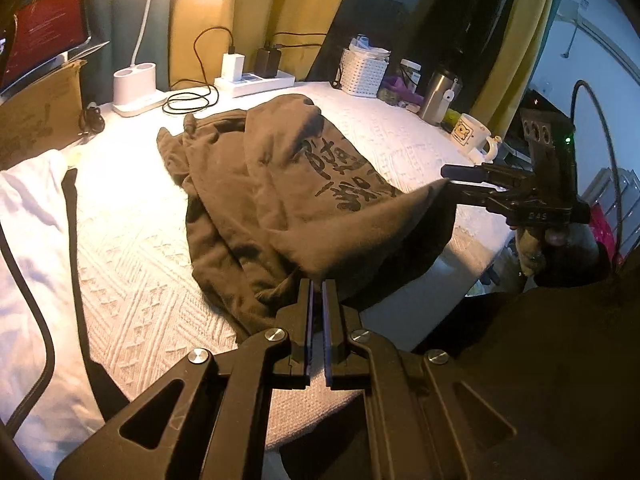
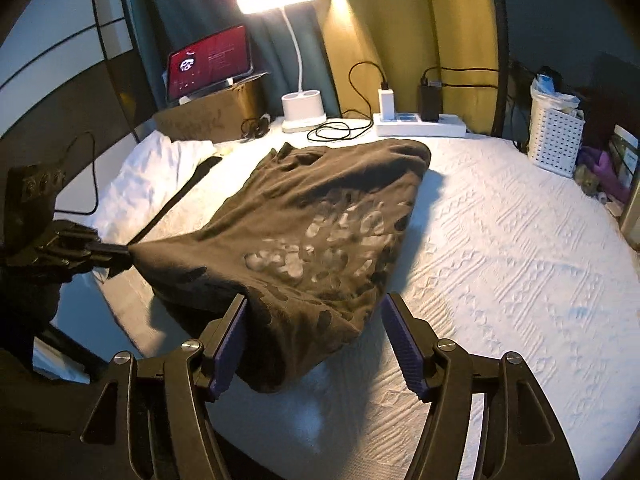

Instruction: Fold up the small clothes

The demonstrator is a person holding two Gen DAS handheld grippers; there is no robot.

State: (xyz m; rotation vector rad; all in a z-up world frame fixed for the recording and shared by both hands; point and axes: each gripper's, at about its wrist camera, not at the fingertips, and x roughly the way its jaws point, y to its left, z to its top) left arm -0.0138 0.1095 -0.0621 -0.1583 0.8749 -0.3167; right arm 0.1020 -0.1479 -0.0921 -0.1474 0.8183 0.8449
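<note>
The brown garment [image 2: 320,216] lies in a crumpled heap on the white textured tabletop [image 2: 500,240], in front of the lit desk lamp [image 2: 298,80]; its near end is lifted off the cloth.

The left gripper [image 1: 317,286] points down at a slant toward the garment's near hem. Its fingers [image 1: 306,312] are pressed together and clamped on the edge of the brown fabric. In the right wrist view this gripper comes in from the garment's left side, level with the raised corner, pulling it into a taut point.

The right gripper [image 2: 314,312] also slants downward, at the garment's near right corner. Its fingers [image 2: 230,344] stand well apart; the left one touches the fabric's edge, the other is clear of it, so nothing is squeezed. In the left wrist view it reaches sideways to the garment's right corner, with the person's hand [image 1: 540,248] wrapped round its handle below.

A white garment with dark trim [image 1: 28,240] lies left of the brown one. A white power strip [image 2: 420,124] sits behind it, beside the lamp.
</note>
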